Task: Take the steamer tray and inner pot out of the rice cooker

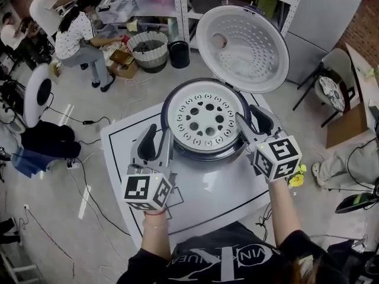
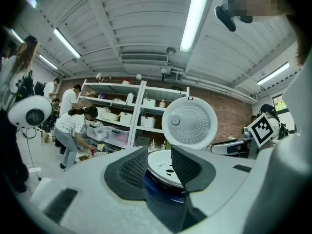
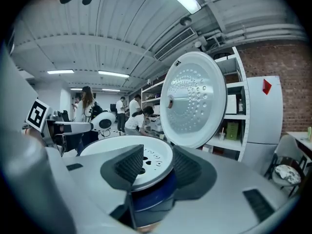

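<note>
The rice cooker stands on the white table with its lid swung up and back. A white perforated steamer tray lies flat in its mouth and hides the inner pot. My left gripper is at the cooker's left side, open and level, with nothing between its jaws. In the left gripper view the tray shows just beyond the left gripper. At the cooker's right side my right gripper is open too. In the right gripper view the tray's rim sits at the gap of the right gripper, with no pad pressing on it.
The table carries a black outline around the cooker. Behind it on the floor are a ribbed basket and a black bin, with shelving beyond. A person crouches at back left. A chair stands at the right.
</note>
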`<state>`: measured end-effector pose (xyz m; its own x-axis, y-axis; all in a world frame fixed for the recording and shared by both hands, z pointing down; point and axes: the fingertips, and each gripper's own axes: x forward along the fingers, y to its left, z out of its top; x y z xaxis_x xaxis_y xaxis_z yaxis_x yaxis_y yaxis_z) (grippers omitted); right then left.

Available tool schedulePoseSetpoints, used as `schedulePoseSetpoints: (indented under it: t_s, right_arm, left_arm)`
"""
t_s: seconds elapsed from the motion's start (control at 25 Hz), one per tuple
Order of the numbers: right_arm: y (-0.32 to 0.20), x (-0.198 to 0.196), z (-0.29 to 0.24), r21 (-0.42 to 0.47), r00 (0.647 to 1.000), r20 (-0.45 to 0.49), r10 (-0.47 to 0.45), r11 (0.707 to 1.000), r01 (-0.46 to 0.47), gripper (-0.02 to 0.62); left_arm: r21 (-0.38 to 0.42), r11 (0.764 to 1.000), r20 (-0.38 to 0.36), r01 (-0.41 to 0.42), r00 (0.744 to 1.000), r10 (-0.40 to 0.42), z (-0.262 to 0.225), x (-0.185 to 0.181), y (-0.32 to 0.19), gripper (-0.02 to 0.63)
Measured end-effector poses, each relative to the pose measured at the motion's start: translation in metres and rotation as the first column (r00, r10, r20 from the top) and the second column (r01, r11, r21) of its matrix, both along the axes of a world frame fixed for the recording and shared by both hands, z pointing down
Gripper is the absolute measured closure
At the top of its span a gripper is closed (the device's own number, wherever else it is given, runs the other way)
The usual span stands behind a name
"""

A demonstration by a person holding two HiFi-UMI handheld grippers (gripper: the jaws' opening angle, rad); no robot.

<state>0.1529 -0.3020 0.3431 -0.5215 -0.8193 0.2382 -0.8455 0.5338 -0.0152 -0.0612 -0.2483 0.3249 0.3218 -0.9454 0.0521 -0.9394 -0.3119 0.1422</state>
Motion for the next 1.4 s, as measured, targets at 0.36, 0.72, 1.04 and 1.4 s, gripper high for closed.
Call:
schedulePoseSetpoints:
  t_s: [0.36,0.72,1.04,1.4]
  right_arm:
    - [-0.036,-0.011,0.016,-0.079,0.975,-0.218,-0.035,0.997,0.018,0.387]
    - [-0.051,-0.003,0.039,-0.167,0.952,-0.305,0.013,0.984,-0.066,0.368]
    - [-0.054,-0.007,0.048,-0.206,0.965,-0.26,0.011,0.976,-0.067,0.37]
    - [-0.054,-0.008,0.041,-0.201,0.974,-0.227,0.002,0.978,-0.049,0.377]
  left_arm:
    - [-0.009,1.0,0.048,0.001,0.999,-0.001,0.003,0.012,-0.023,0.482]
    - [-0.014,1.0,0.025,-0.014,1.0,0.014,0.005,0.017,-0.026,0.482]
    - [-0.026,1.0,0.029,-0.014,0.999,0.015,0.016,0.015,-0.025,0.482]
    - [-0.039,0.999,0.028,0.0,1.0,0.001,0.018,0.012,-0.022,0.482]
